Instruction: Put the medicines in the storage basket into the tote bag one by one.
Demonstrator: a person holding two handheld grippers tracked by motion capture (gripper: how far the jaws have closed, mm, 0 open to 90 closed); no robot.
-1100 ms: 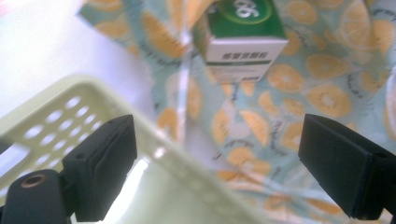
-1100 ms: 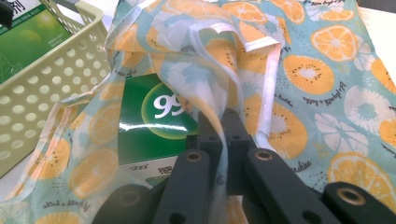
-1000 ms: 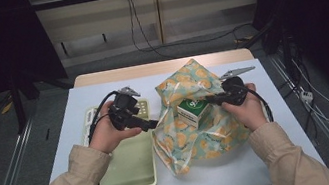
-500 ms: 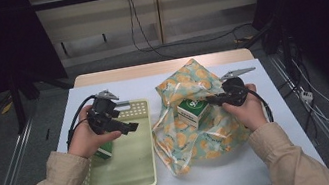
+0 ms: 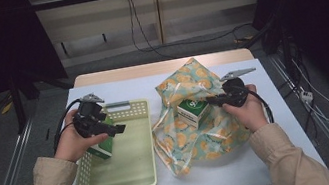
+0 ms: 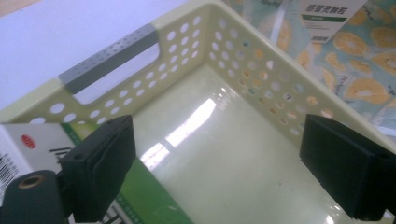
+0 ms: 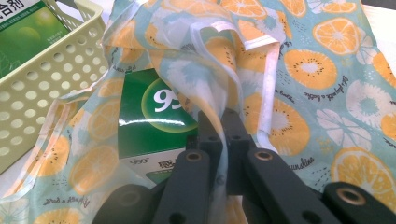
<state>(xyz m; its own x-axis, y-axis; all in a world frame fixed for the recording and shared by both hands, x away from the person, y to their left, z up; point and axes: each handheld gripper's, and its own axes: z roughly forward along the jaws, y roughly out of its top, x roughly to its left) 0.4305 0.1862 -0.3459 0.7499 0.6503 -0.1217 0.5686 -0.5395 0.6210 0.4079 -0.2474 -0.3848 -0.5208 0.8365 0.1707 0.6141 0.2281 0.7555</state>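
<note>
Between shut right claw [image 7: 218, 122] pads: thin, crinkled orange-print bag [image 7: 299, 70].

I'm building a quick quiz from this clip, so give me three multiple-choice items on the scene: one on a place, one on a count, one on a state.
1. Where does the green box by the left gripper lie?
A. in the basket
B. on the floor
C. on the bag

2. How many green boxes show in the high view?
A. one
B. two
C. four

3. How are the right gripper jaws?
A. wide open
B. shut on the orange-print bag
C. shut on a box

1 A, it rests against the basket's left wall.
2 B, the second box sits in the bag.
3 B, fabric is pinched between them.
</note>
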